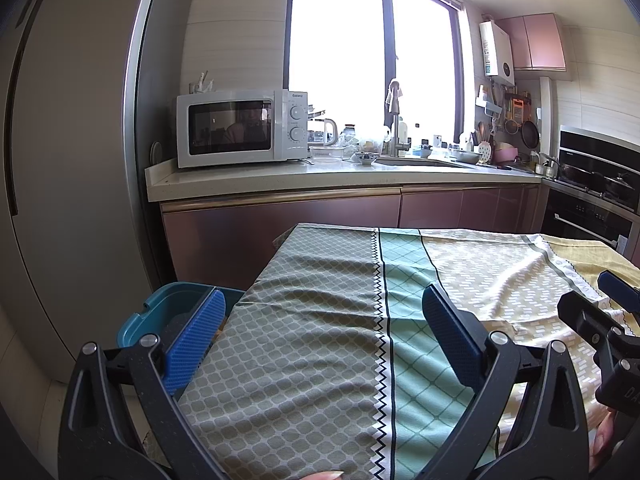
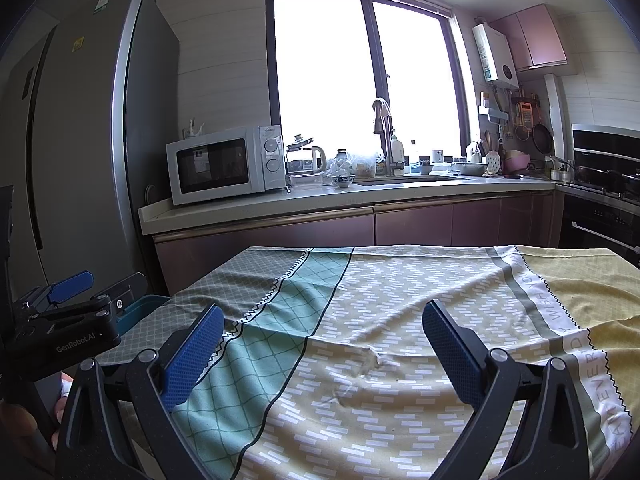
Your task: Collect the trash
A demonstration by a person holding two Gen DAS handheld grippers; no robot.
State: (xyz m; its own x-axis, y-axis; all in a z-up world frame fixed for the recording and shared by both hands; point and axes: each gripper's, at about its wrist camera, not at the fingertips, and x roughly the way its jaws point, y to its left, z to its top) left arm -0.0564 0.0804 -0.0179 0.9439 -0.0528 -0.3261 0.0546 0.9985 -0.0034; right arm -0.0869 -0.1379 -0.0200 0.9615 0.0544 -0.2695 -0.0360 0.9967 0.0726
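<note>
A teal bin stands on the floor at the table's left edge; a corner of the bin also shows in the right wrist view. The table wears a patterned green and yellow cloth. No loose trash shows on the cloth. My left gripper is open and empty above the cloth's left part, its left finger over the bin. My right gripper is open and empty above the cloth's middle. Each gripper shows at the edge of the other's view.
A kitchen counter runs behind the table with a white microwave, a sink with a tap, bowls and jars. A tall grey fridge stands at the left. A stove and oven stand at the right.
</note>
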